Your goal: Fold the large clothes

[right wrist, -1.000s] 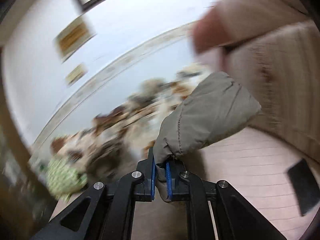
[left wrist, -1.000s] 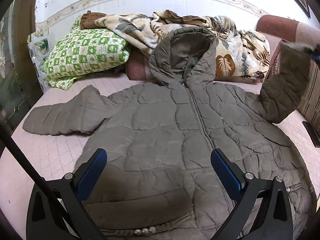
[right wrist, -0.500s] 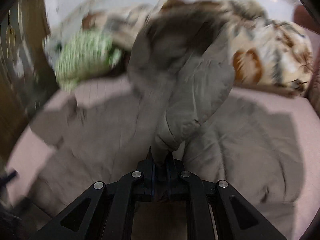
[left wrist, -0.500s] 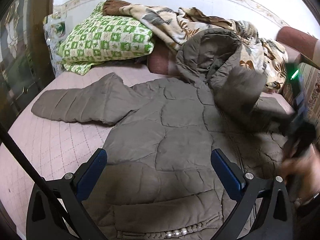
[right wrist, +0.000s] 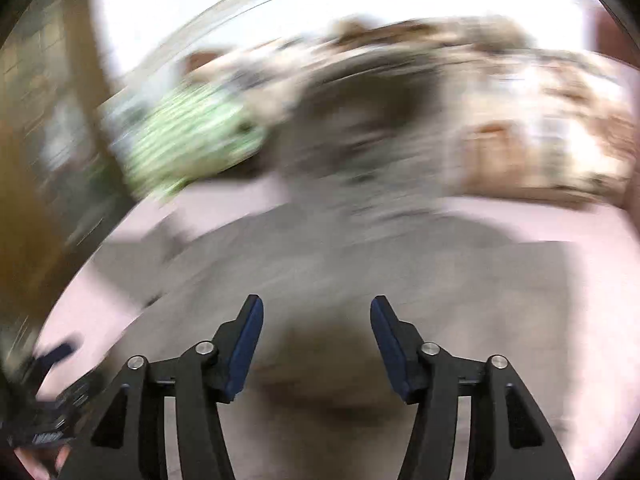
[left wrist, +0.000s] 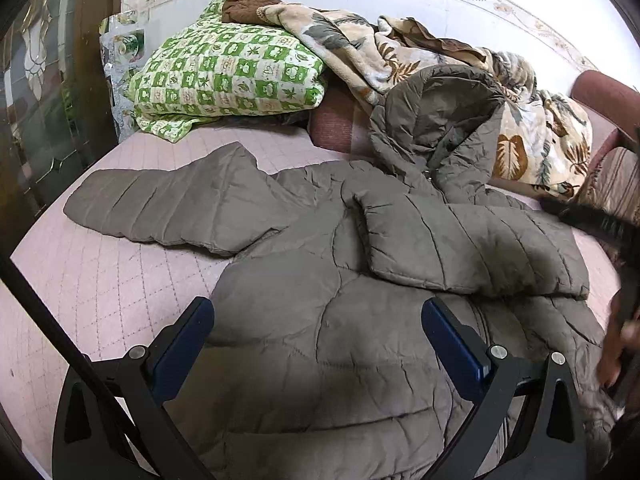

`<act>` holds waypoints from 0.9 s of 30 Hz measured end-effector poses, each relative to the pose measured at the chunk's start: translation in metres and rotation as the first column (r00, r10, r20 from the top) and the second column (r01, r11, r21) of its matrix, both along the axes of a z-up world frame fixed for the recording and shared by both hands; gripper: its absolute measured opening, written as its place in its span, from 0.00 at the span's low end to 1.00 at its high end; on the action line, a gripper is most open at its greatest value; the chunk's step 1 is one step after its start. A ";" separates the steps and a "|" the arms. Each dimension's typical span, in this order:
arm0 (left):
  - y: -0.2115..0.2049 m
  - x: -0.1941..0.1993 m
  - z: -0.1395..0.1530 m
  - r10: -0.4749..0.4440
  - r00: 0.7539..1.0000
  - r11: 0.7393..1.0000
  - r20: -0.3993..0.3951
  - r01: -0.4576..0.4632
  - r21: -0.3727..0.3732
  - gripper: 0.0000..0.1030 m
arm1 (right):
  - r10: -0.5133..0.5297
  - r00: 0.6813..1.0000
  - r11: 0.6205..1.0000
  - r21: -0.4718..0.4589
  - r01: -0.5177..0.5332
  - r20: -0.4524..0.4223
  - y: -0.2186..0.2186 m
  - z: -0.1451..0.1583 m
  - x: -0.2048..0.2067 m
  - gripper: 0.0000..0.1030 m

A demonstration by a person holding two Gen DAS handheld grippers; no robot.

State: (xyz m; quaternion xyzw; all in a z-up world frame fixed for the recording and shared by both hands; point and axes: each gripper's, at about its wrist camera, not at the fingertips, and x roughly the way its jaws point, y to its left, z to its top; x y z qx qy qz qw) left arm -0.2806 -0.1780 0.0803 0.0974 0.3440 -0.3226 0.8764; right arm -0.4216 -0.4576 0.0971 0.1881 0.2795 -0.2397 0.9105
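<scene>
A grey-brown quilted hooded jacket (left wrist: 320, 312) lies front up on the pink bed cover (left wrist: 100, 280). Its right sleeve (left wrist: 460, 240) is folded across the chest, and its left sleeve (left wrist: 168, 204) stretches out flat to the left. The hood (left wrist: 436, 108) rests against the bedding at the back. My left gripper (left wrist: 318, 320) hovers open above the jacket's lower front, holding nothing. In the blurred right wrist view my right gripper (right wrist: 316, 320) is over the jacket (right wrist: 360, 264) with its jaws opening and nothing between them.
A green checked pillow (left wrist: 224, 68) and a leaf-print blanket (left wrist: 400, 52) are piled at the back by the wall. A dark wooden frame (left wrist: 48, 80) borders the left side. A person's hand (left wrist: 616, 344) shows blurred at the right edge.
The right gripper carried the right sleeve from the bed's right side across the jacket's chest and let it go there. The left gripper's view shifted slightly; its jaws stayed open.
</scene>
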 end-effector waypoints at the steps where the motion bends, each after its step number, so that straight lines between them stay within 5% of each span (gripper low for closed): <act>1: -0.003 0.001 -0.001 0.006 1.000 1.000 0.004 -0.006 0.007 1.00 | -0.127 0.992 0.992 -0.005 0.127 -0.006 -0.025 -0.001 -0.019 0.58; 3: -0.008 0.006 -0.002 0.014 1.000 1.000 0.000 -0.014 0.013 1.00 | -0.277 0.960 0.961 0.005 0.278 -0.034 -0.060 -0.009 -0.043 0.57; 5: -0.018 0.013 -0.003 0.007 1.000 1.000 -0.022 -0.007 0.013 1.00 | -0.374 0.925 0.922 0.075 0.379 -0.071 -0.093 -0.030 -0.068 0.30; 7: -0.031 0.021 -0.006 0.005 0.999 1.000 -0.045 -0.004 0.019 1.00 | -0.404 0.909 0.896 0.153 0.416 -0.100 -0.111 -0.050 -0.079 0.29; 10: -0.054 0.030 -0.011 -0.009 0.998 1.000 -0.066 0.011 0.029 1.00 | -0.357 0.915 0.907 0.165 0.387 -0.188 -0.114 -0.077 -0.059 0.29; 15: -0.088 0.046 -0.031 0.006 0.999 0.992 -0.045 -0.001 0.123 1.00 | -0.296 0.875 0.952 -0.045 0.302 -0.384 -0.087 -0.090 -0.016 0.29; 18: -0.101 0.061 -0.057 0.036 0.997 0.965 -0.065 -0.018 0.261 1.00 | -0.322 0.881 0.944 -0.045 0.327 -0.347 -0.086 -0.075 -0.026 0.29; 22: -0.094 0.069 -0.058 0.032 0.990 0.976 -0.135 -0.003 0.216 1.00 | -0.284 0.927 0.958 -0.096 0.269 -0.246 -0.062 -0.040 -0.028 0.50; 24: -0.089 0.069 -0.050 0.052 0.993 0.982 -0.110 -0.031 0.186 1.00 | -0.195 0.961 0.981 -0.032 0.192 -0.195 -0.051 -0.038 -0.018 0.52; 27: -0.087 0.066 -0.045 0.051 0.996 0.984 -0.079 -0.036 0.172 1.00 | -0.117 0.966 0.991 0.037 0.128 -0.229 -0.043 -0.059 -0.001 0.52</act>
